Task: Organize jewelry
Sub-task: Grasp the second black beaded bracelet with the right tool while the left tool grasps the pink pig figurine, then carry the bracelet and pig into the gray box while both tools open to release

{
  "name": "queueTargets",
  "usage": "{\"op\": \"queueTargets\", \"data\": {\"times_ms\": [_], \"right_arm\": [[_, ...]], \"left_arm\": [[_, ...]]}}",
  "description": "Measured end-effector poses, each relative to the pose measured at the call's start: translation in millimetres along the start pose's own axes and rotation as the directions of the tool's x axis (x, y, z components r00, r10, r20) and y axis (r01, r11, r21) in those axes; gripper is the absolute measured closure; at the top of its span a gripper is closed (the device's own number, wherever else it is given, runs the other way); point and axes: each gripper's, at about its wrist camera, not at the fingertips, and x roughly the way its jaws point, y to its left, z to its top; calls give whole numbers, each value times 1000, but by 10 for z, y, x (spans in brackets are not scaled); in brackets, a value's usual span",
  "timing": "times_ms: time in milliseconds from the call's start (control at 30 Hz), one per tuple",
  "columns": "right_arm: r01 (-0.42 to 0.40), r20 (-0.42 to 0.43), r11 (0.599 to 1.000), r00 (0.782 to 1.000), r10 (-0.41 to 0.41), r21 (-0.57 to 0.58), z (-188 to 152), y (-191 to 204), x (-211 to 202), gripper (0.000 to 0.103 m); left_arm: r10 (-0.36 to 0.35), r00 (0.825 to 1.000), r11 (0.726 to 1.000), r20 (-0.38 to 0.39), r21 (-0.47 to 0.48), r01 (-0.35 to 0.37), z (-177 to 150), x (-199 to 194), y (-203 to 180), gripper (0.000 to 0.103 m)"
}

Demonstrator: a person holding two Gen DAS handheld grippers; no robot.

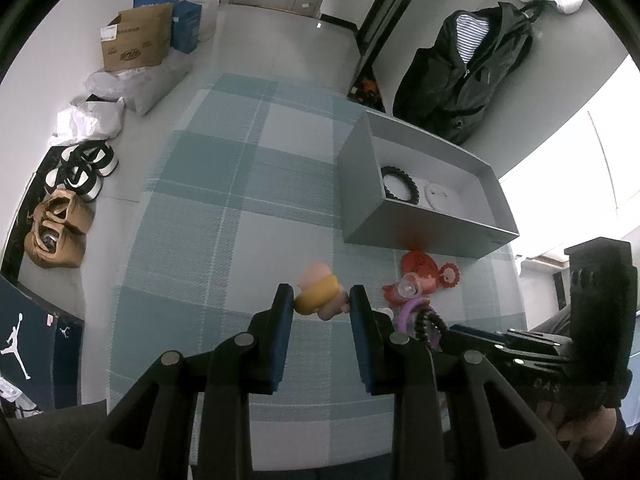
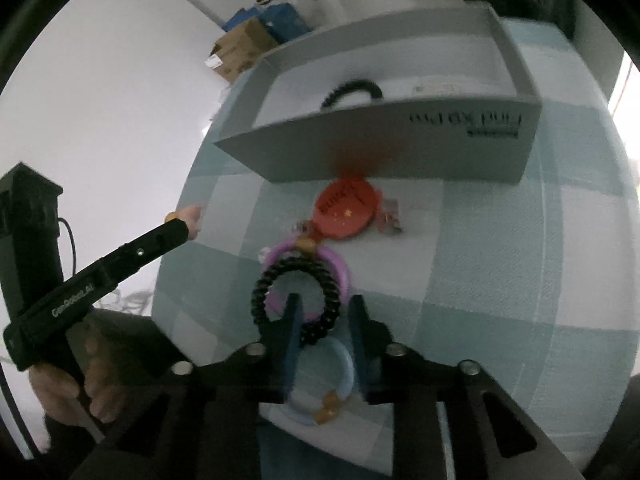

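Note:
My left gripper [image 1: 320,300] is shut on a pink and yellow bangle pair [image 1: 318,294], held above the checked cloth. My right gripper [image 2: 326,320] points down at a pile of rings. Its jaws stand narrow, with the near arc of a black spiral bracelet [image 2: 264,292] pinched between them. Under that lie a purple ring [image 2: 340,268] and a pale blue ring [image 2: 345,364] with amber beads. A red ornament [image 2: 346,210] rests in front of the grey box [image 2: 400,148]. Inside the box are another black spiral bracelet [image 1: 400,184] and a white piece [image 1: 438,196].
A blue-and-white checked cloth [image 1: 240,200] covers the table. On the floor to the left sit a cardboard box [image 1: 136,38], plastic bags and shoes [image 1: 80,168]. A black jacket [image 1: 468,72] hangs behind the grey box. A hand [image 2: 68,392] holds the left gripper's handle.

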Motion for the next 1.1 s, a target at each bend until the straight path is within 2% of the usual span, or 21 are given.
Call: {"op": "queueTargets", "data": {"times_ms": [100, 300, 633, 833, 1100], "right_arm": [[-8, -2, 1000, 1000, 8, 3, -4, -13, -4, 95], [-22, 7, 1000, 1000, 22, -15, -23, 6, -57, 95], [-60, 105, 997, 992, 65, -49, 8, 94, -270, 95], [-94, 202, 994, 974, 103, -55, 81, 107, -505, 95], [-132, 283, 990, 949, 140, -49, 267, 124, -677, 95]], "left_arm": [[-3, 1000, 1000, 1, -1, 3, 8, 2, -3, 80], [-1, 1000, 1000, -2, -3, 1, 7, 5, -6, 80], [-2, 1000, 1000, 16, -15, 2, 7, -5, -19, 80], [-29, 997, 1000, 67, -7, 29, 48, -94, -91, 80], [-67, 995, 998, 73, 2, 67, 210, -142, -267, 80]]}}
